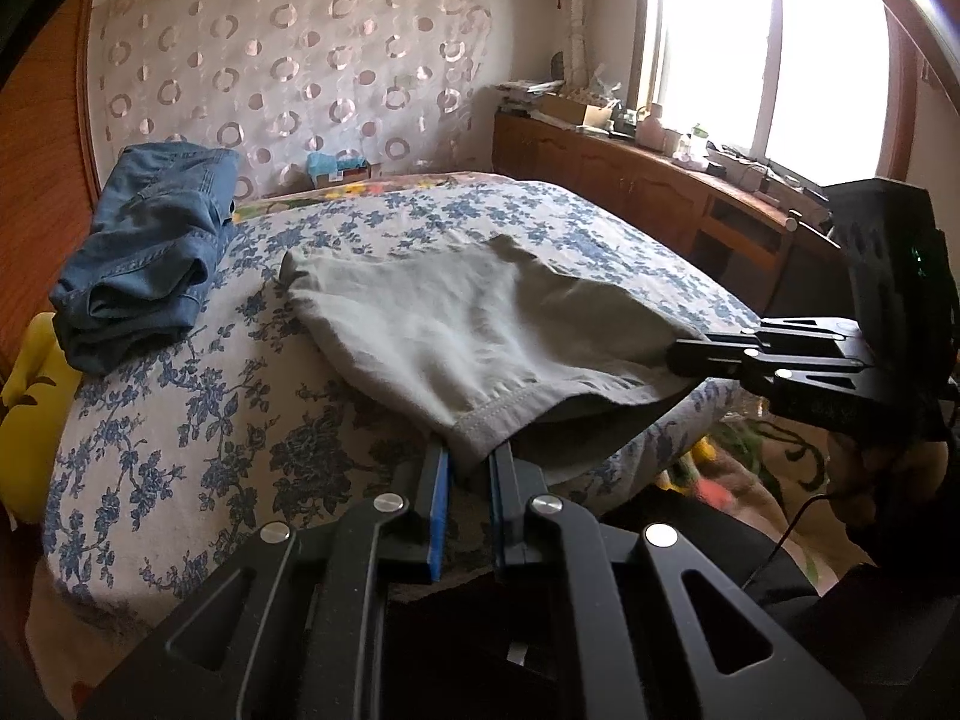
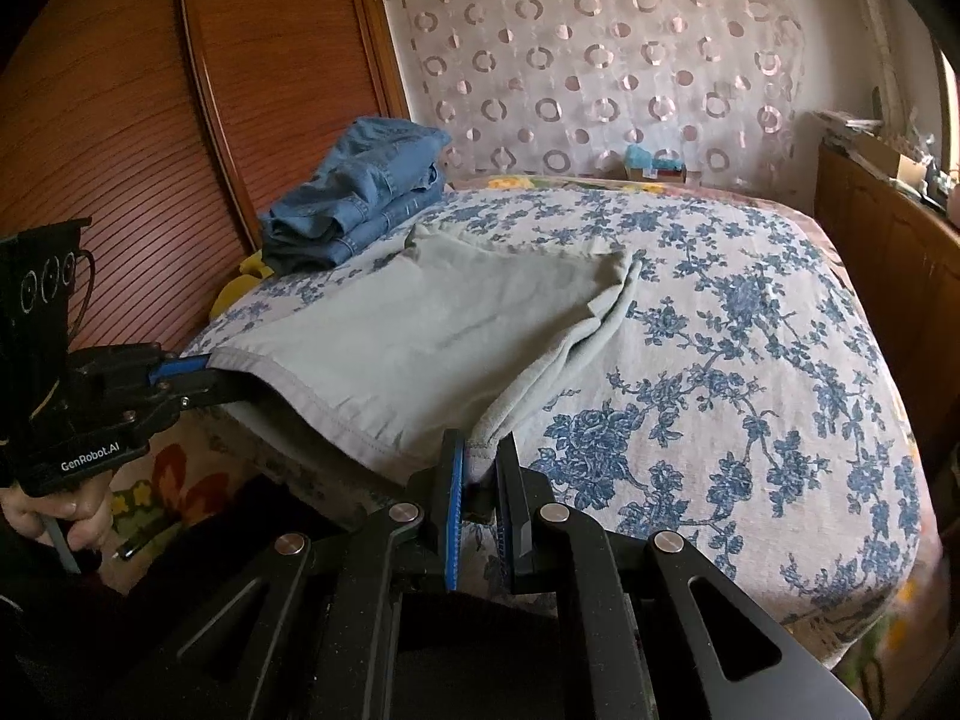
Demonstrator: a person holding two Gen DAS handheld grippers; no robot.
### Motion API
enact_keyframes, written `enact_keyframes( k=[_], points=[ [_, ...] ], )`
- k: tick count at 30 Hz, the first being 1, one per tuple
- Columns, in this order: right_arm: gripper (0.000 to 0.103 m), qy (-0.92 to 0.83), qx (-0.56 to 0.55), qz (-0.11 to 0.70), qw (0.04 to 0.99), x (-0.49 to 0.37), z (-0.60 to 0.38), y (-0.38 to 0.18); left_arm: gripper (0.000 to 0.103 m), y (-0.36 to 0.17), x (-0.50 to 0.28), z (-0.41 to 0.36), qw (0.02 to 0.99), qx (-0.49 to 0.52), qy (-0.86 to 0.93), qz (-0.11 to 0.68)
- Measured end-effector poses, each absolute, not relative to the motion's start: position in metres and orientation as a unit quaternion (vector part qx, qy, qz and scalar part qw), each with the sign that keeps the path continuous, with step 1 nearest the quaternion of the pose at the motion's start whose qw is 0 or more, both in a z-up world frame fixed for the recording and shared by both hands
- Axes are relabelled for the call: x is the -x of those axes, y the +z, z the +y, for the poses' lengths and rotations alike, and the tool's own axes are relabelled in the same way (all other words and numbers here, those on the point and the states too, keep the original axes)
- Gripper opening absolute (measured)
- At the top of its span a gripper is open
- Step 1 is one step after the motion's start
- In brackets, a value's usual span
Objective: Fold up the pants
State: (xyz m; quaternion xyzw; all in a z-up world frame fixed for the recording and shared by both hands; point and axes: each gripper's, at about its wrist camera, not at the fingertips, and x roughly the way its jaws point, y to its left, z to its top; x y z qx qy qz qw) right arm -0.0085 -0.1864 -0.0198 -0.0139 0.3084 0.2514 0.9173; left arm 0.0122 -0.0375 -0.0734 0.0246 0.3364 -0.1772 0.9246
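1. Left wrist view: my left gripper (image 1: 471, 462) has its jaws clamped on the near hem corner of the grey-green pants (image 1: 456, 324), right at the foot edge of the bed (image 1: 180, 420). The cloth runs away from me, up the bed toward the patterned curtain (image 1: 288, 60).
2. Same view, off to the right: the right gripper (image 1: 675, 357) is pinching the other near corner, and the hem sags a little between the two grips.
3. Also here: a folded pile of jeans (image 1: 144, 252) sits on the far left of the bed, well apart from the pants.
4. Right wrist view: my right gripper (image 2: 480, 462) is closed on a bunched corner of the pants (image 2: 432, 324); a fold of cloth trails from it up the bed.
5. Same view, left side: the left gripper (image 2: 207, 375) holds the opposite hem corner, blue pads showing, with the hem stretched between us.
6. What the next move turns on, as I judge it: the long axis of the pants points straight away from both sets of jaws, and each gripper sits equally near its own corner. So both should carry the near edge forward together, toward the far end.
7. The jeans (image 2: 360, 204) lie beyond the left corner; I'd keep clear of them.
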Motion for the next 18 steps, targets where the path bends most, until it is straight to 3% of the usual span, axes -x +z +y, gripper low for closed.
enact_keyframes(
  k=[18],
  points=[
    [0.009, 0.222, 0.004, 0.284, 0.933, -0.049, -0.188, -0.007, 0.011, -0.055, -0.072, -0.040, 0.935, -0.030, -0.169, 0.309]
  ],
)
